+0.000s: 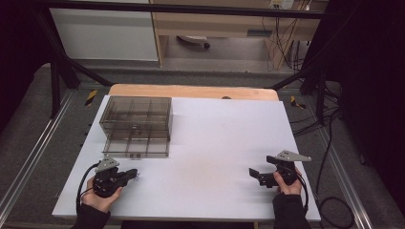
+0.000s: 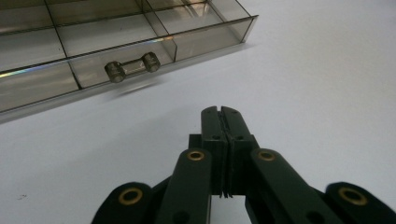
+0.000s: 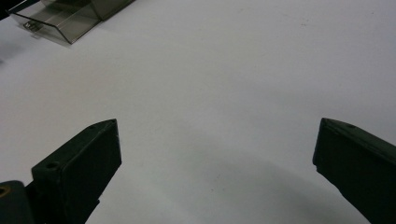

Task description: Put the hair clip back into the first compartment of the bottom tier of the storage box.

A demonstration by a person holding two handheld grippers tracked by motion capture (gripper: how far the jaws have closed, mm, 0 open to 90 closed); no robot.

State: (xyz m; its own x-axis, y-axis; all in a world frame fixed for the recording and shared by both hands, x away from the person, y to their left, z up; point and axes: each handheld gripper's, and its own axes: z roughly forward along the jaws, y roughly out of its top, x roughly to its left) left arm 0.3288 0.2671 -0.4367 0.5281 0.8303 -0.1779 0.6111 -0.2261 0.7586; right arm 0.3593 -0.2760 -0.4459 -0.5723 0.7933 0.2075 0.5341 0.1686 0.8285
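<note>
One smoke-tinted transparent drawer box (image 1: 136,125) is recorded on the white tabletop (image 1: 215,143), set near the far left corner and well apart from the right edge. Thin partition walls are seen through its top, dividing it into rectangular compartments. Its lowest drawer (image 2: 116,44) is drawn out toward the near edge, open-topped and partitioned likewise; the compartments in view are seen empty. A small bar handle (image 2: 130,68) of the same clear tinted material, with a round knob at each end, is fixed to the drawer front. A rainbow glint is noted along the front wall.

The left gripper (image 1: 135,174) is held low by the near left corner, just in front of the pulled-out drawer and not touching it; its jaws are pressed together with nothing between. The right gripper (image 1: 254,175) is held near the near right corner, well apart from the box; its jaws are spread wide over bare tabletop.
</note>
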